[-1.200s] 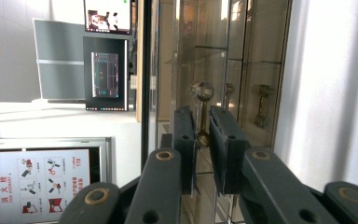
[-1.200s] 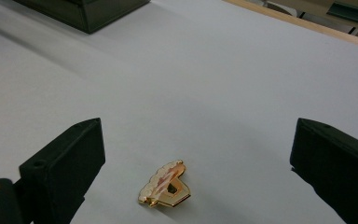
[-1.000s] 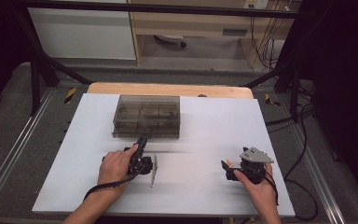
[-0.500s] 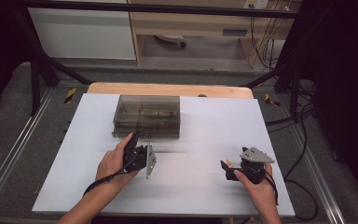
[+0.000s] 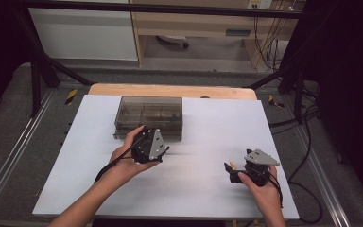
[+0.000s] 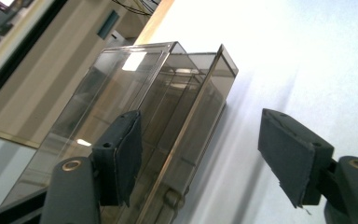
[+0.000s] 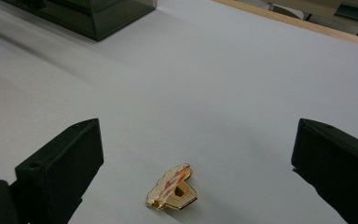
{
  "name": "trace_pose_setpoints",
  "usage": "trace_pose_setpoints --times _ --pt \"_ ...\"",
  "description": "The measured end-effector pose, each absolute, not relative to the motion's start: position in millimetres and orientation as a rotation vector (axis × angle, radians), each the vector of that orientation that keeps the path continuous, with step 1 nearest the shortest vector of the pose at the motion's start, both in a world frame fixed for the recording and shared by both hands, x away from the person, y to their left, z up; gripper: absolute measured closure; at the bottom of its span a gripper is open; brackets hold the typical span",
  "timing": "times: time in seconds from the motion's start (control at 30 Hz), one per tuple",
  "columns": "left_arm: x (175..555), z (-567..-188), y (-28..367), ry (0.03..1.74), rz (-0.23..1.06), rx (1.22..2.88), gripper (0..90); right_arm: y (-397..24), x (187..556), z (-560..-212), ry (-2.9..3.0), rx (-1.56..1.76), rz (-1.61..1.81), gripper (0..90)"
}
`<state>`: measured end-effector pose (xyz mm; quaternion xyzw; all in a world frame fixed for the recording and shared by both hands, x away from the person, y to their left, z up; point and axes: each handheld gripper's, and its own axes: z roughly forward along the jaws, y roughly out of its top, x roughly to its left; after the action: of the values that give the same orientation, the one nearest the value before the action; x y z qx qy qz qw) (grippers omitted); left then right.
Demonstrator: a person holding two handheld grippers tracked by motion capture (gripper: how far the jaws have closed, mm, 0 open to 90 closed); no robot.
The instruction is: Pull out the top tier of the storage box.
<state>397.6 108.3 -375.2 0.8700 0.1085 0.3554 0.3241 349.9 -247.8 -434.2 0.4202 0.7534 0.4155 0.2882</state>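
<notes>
Gold, cream-topped pin (image 7: 171, 189) lies flat on white table (image 7: 242, 93).

The smoky plastic box (image 6: 135, 140) runs off the bottom of the left gripper view with its contents unreadable through the tinted walls, and in the high view the small gold pin (image 5: 232, 165) is too tiny to identify.

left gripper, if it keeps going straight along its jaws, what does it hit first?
Most likely the smoky clear plastic box. The left gripper is open and aimed at the box's near long side, one jaw over the box, the other over bare white table. The gap looks short, but depth is unclear.
</notes>
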Motion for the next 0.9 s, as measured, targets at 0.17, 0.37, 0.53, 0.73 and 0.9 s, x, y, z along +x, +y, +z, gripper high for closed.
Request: trace_pose_setpoints --times 0.17,0.37,0.53,0.73,0.9 --pt "412.0 -375.4 104.1 0.305 0.875 2.308 36.6 -247.3 349.3 -433.9 2.013 1.122 1.110 2.9" --pt "421.6 -373.6 100.7 0.312 0.834 2.310 45.7 -245.6 349.4 -434.8 2.026 1.111 1.108 3.2" --pt "427.5 -374.9 97.3 0.317 0.770 2.342 50.2 -244.5 348.8 -434.4 2.030 1.100 1.108 3.6" --pt "435.1 -379.1 93.9 0.329 0.733 2.362 55.1 -242.5 349.1 -435.4 2.043 1.095 1.103 3.5" --pt "440.2 -383.1 94.6 0.334 0.700 2.384 59.6 -242.1 349.0 -435.7 2.048 1.092 1.103 3.5"
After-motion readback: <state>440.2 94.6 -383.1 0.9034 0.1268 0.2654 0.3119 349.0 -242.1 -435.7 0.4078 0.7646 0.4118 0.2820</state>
